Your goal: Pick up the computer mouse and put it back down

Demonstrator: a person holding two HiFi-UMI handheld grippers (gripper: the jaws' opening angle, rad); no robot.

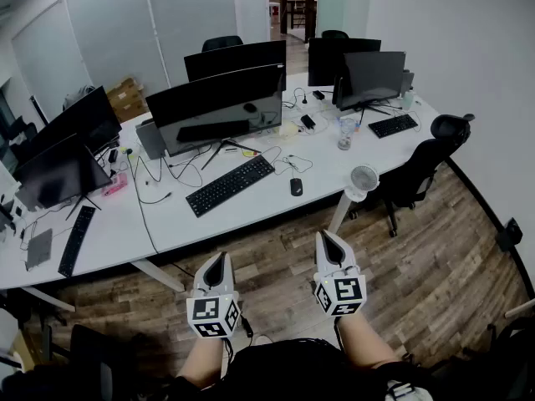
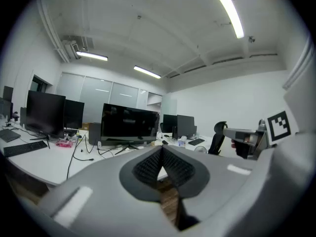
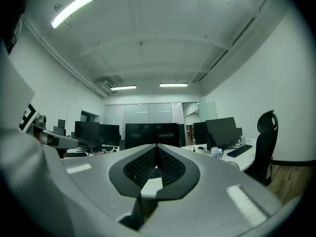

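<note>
A black computer mouse point(image 1: 296, 186) lies on the white desk point(image 1: 251, 211), just right of a black keyboard point(image 1: 229, 185) and near the desk's front edge. Both grippers hang over the wooden floor, well short of the desk. My left gripper point(image 1: 220, 258) is shut and holds nothing; its tips also meet in the left gripper view point(image 2: 161, 147). The right gripper point(image 1: 326, 236) is shut and empty too, its tips touching in the right gripper view point(image 3: 156, 146). Neither gripper view shows the mouse.
Several dark monitors point(image 1: 219, 107) stand on the desk with cables, a clear bottle point(image 1: 344, 134) and a second keyboard point(image 1: 394, 125). A small white fan point(image 1: 361, 180) sits at the desk's edge. A black office chair point(image 1: 422, 170) stands right of it. Wooden floor point(image 1: 418, 274) lies in front.
</note>
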